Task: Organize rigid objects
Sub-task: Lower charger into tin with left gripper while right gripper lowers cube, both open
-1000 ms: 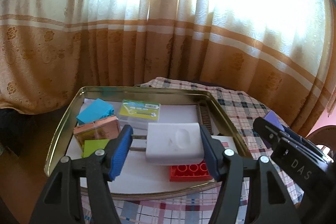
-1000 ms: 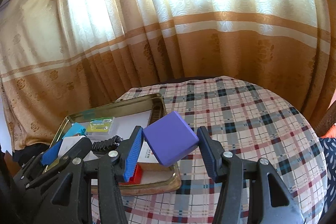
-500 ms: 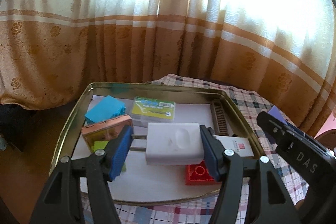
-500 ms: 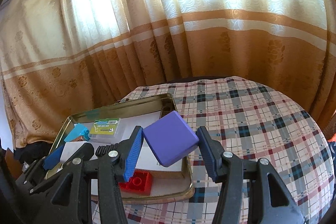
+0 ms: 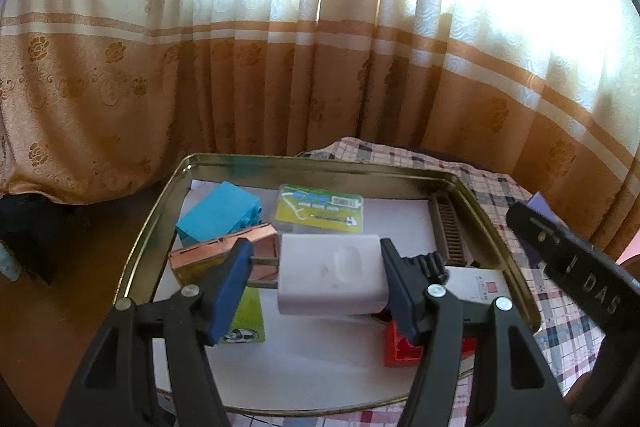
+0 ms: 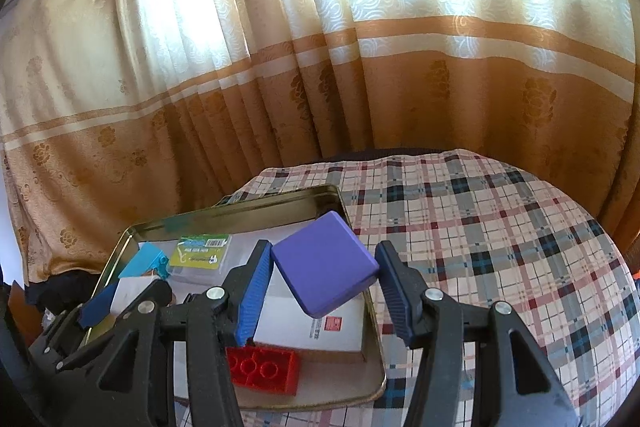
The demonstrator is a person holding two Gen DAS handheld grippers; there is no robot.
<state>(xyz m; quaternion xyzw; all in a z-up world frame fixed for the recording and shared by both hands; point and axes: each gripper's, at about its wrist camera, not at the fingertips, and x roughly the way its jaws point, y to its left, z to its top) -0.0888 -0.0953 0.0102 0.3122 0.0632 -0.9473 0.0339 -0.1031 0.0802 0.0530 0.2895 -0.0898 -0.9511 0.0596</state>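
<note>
My left gripper is shut on a white plug adapter, prongs pointing left, held above the gold metal tray. My right gripper is shut on a purple block, tilted, above the tray's right edge. In the tray lie a blue brick, a copper box, a green card case, a green card, a red brick, a white box and a brown comb.
The tray sits on a round table with a plaid cloth. Orange and cream curtains hang close behind. The right gripper's black arm crosses the right of the left wrist view.
Both grippers have moved over the tray, which now looks closer and larger. Each still holds its object as before.
</note>
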